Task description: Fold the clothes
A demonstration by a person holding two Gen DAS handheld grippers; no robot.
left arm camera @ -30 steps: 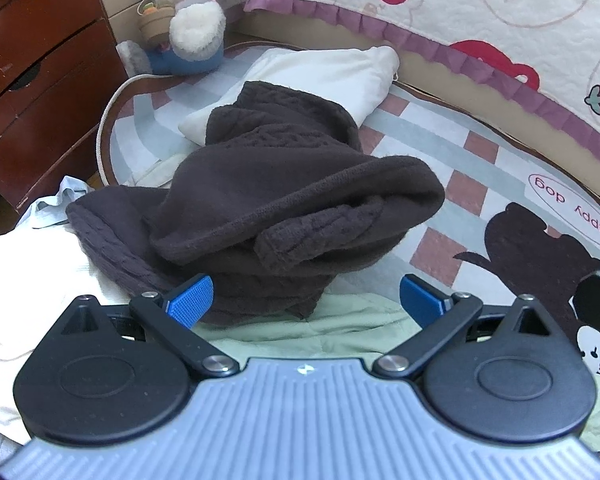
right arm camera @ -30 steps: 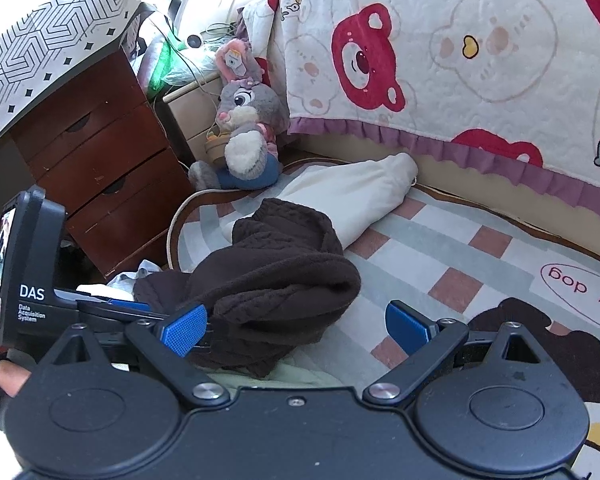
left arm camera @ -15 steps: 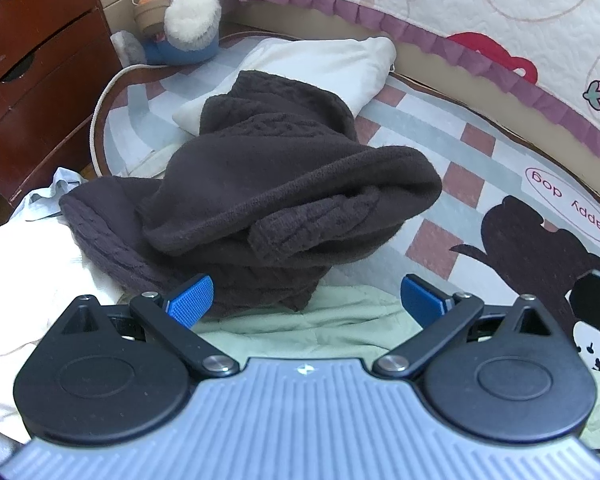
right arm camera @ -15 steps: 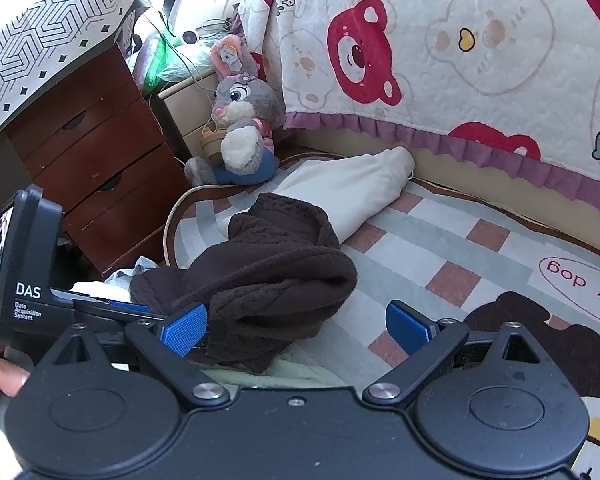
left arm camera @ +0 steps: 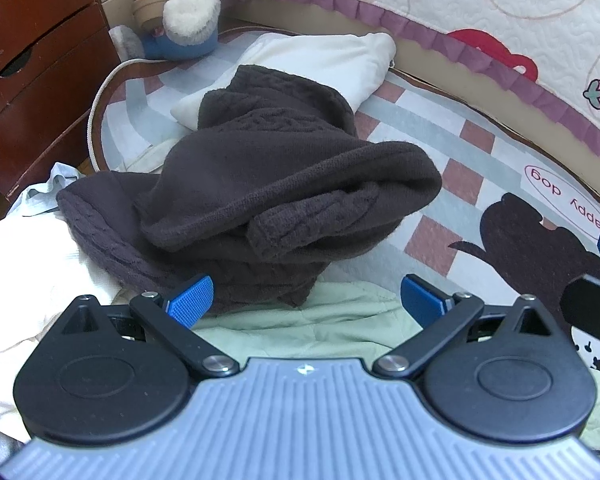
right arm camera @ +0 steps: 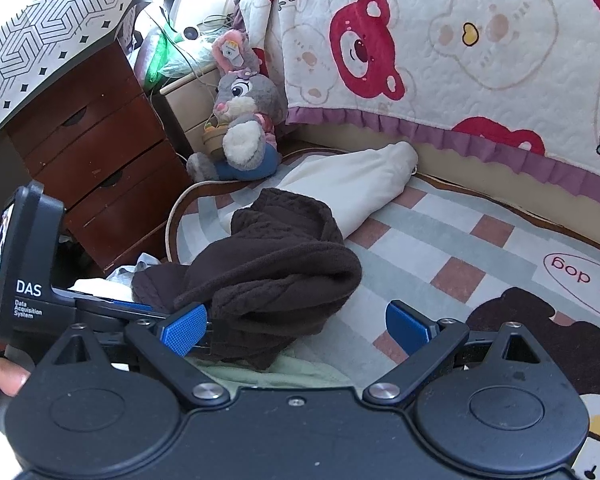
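A dark brown knitted garment [left arm camera: 268,184] lies bunched in a heap on a checked mat [left arm camera: 480,152]. It rests partly on a pale green cloth [left arm camera: 324,324] and a white cloth [left arm camera: 32,264]. My left gripper [left arm camera: 306,300] hangs open just in front of the heap, nothing between its blue pads. In the right wrist view the same brown garment [right arm camera: 272,276] sits ahead and to the left. My right gripper [right arm camera: 296,326] is open too, its left pad close to the heap's near edge. The left gripper's body [right arm camera: 24,276] shows at the left of that view.
A cream folded cloth [left arm camera: 320,64] lies behind the heap. A plush rabbit [right arm camera: 240,120] sits by a red-brown drawer chest [right arm camera: 100,168]. A bed with a bear-print quilt [right arm camera: 460,48] borders the mat at the back and right.
Both grippers have risen and pulled back slightly, so the heap sits a little lower in each view. The clothes have not moved. Both stay open.
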